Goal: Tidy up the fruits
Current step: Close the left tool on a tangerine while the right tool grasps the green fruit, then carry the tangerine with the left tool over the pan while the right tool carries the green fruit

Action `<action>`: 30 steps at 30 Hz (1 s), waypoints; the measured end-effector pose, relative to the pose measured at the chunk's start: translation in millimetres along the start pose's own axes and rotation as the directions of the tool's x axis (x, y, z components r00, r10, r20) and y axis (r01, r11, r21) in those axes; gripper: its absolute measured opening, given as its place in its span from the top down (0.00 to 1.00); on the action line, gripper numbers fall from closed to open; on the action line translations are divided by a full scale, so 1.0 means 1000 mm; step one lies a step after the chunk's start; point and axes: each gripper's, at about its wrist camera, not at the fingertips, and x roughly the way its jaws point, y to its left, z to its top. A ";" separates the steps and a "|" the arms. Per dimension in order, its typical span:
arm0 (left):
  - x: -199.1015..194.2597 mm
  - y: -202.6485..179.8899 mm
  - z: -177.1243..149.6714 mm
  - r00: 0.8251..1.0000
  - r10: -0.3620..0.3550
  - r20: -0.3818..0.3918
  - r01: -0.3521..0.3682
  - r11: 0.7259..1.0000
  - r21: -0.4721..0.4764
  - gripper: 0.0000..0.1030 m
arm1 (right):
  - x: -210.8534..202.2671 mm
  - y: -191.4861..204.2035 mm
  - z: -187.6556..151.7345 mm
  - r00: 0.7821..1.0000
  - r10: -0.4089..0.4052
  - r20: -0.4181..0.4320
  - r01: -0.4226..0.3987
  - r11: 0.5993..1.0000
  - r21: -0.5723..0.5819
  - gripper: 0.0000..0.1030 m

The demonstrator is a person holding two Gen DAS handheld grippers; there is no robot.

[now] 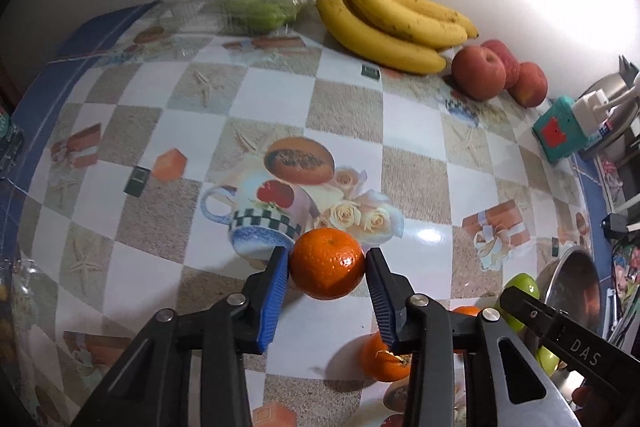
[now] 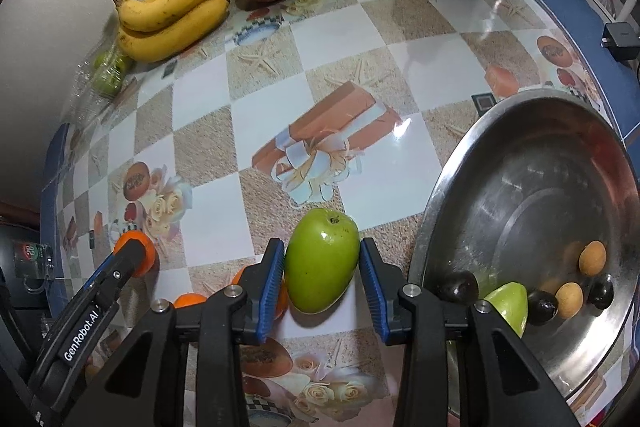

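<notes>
My left gripper (image 1: 327,263) is shut on an orange mandarin (image 1: 326,269), its blue pads against both sides of the fruit, just above the patterned tablecloth (image 1: 360,131). My right gripper (image 2: 322,265) is shut on a green oval fruit (image 2: 320,259), beside the steel bowl (image 2: 444,187). The right wrist view shows the left gripper and its mandarin (image 2: 140,255) at the lower left. More mandarins (image 1: 382,359) lie on the cloth below the left gripper. In the bowl are another green fruit (image 2: 510,305), dark round fruits (image 2: 460,285) and small tan ones (image 2: 592,259).
By the wall lie a bunch of bananas (image 1: 392,23), three red apples (image 1: 480,73) and a clear plastic box of green fruits (image 1: 256,7). A teal box (image 1: 558,131) stands at the right with a metal pot behind it. The table's blue border (image 2: 592,7) curves round the far side.
</notes>
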 end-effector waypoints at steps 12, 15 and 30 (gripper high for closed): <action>-0.058 0.000 0.004 0.993 0.019 0.114 -0.015 0.999 -0.028 0.59 | -0.054 -0.013 -0.019 0.991 0.054 0.122 -0.053 0.999 -0.012 0.61; -0.072 -0.006 0.002 0.988 0.030 0.150 -0.028 0.999 -0.016 0.59 | -0.061 -0.024 -0.026 0.989 0.060 0.138 -0.060 0.998 0.000 0.61; -0.082 -0.045 -0.010 0.988 -0.061 0.143 0.064 0.998 -0.012 0.59 | -0.081 -0.088 -0.041 0.980 0.073 0.186 -0.095 0.989 0.111 0.61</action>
